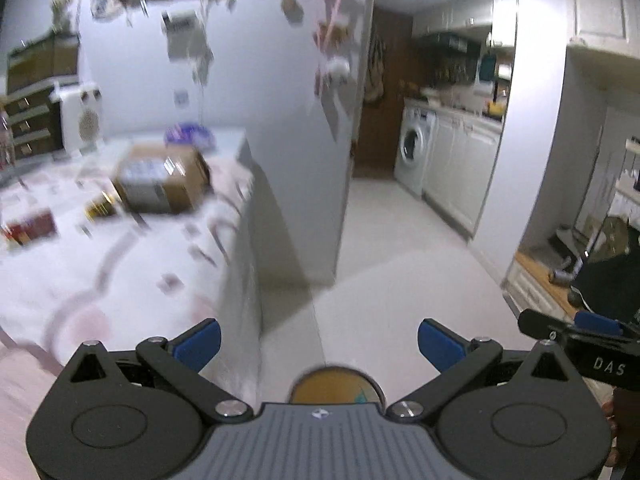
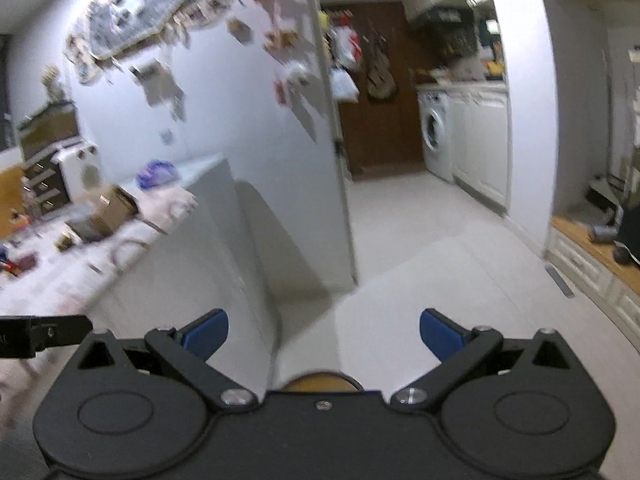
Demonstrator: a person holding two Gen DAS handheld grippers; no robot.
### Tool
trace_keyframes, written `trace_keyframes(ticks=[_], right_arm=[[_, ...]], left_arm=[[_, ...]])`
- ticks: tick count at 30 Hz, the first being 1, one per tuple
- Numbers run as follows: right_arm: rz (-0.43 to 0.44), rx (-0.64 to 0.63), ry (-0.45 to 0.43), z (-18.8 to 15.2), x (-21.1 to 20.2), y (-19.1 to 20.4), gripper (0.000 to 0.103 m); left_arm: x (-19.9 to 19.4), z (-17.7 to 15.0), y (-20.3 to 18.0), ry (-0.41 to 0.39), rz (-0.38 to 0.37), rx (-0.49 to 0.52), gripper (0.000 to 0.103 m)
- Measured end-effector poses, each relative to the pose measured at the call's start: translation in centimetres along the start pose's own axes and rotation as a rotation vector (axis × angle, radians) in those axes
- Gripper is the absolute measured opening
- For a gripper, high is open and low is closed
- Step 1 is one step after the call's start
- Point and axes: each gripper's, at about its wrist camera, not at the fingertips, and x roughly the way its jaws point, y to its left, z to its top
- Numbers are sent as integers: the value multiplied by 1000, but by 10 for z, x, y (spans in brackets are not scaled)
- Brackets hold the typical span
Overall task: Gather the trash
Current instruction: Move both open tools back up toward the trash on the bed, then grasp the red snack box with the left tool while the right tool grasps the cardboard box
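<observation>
Both empty: left gripper and right gripper have jaws spread wide, nothing between the blue pads, both held above bare floor beside the tabletop. Candidate trash sits on the tabletop, well off to the left of both grippers: cardboard box, a gold can-like item touching or just beside its near-left corner, a red packet nearer the left edge, a purple crumpled bag behind the box by the wall. Risks, as I judge them: heavy motion blur means edges are poorly resolved, so a reach from here could clip the tabletop corner or knock the gold item over; the box looks too wide for one pair of jaws, so it's likely to slip or tip; the grippers are close together, right one's tip showing in the left view, so a swing left could collide them. Hard to make out: which items are actually trash, whether the box is sealed, small scraps on the patterned cloth; no bin visible; tabletop's left end cut off
</observation>
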Motion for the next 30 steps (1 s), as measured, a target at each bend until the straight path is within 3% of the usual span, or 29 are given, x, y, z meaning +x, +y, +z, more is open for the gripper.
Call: trace_keyframes(ticks=[8, 15, 24, 30], right_arm=[[142, -23, -116, 24, 0, 63, 103], [259, -34, -126, 39, 30, 127, 103], [310, -108, -145, 55, 71, 201, 103], [303, -132, -136, 62, 111, 227, 103]], left_arm=[[-42, 37, 60, -113, 126, 22, 103], [-43, 69, 141, -142, 266, -6, 103], [17, 112, 259, -77, 375, -166, 103], [79, 111, 321, 29, 407, -343, 103]])
